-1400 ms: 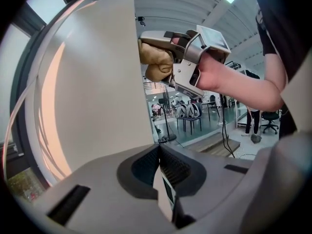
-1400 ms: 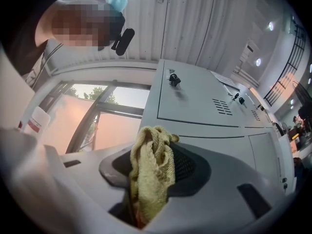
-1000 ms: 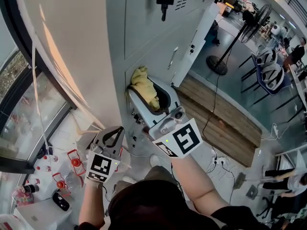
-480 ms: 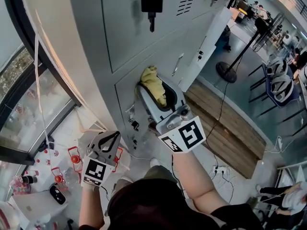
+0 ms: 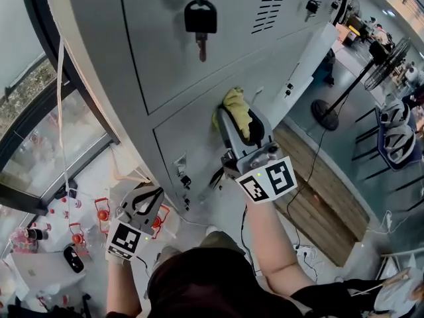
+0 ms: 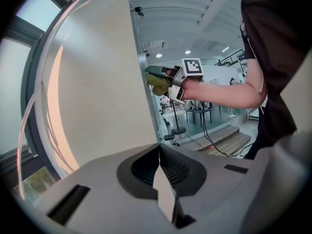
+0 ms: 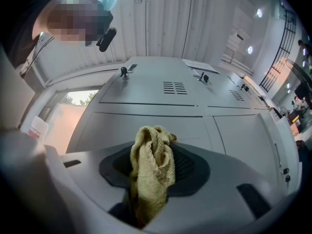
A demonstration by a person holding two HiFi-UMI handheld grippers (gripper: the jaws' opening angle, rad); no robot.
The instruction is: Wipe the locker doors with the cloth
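Observation:
Grey metal locker doors (image 5: 199, 65) fill the upper head view, and a black key (image 5: 200, 18) hangs from the upper door's lock. My right gripper (image 5: 234, 113) is shut on a crumpled yellow cloth (image 5: 236, 105) and holds it against the lower locker door (image 5: 192, 138). In the right gripper view the cloth (image 7: 151, 165) bulges out between the jaws of my right gripper (image 7: 155, 152), with the doors (image 7: 146, 126) just beyond. My left gripper (image 5: 150, 194) hangs low at the left, away from the lockers, shut with nothing in it. The left gripper view shows this gripper (image 6: 159, 152) beside the locker's side wall (image 6: 97, 82).
A window (image 5: 40, 124) stands left of the lockers, with red items (image 5: 99, 217) on the floor below it. To the right are an open locker door (image 5: 308, 61), a fan stand (image 5: 331, 108), a wooden platform (image 5: 318, 177) and a trailing cable (image 5: 301, 171).
My right gripper has carried the cloth rightwards along the lower door. The view has shifted so the key and upper door show more. My left gripper stays low and shut.

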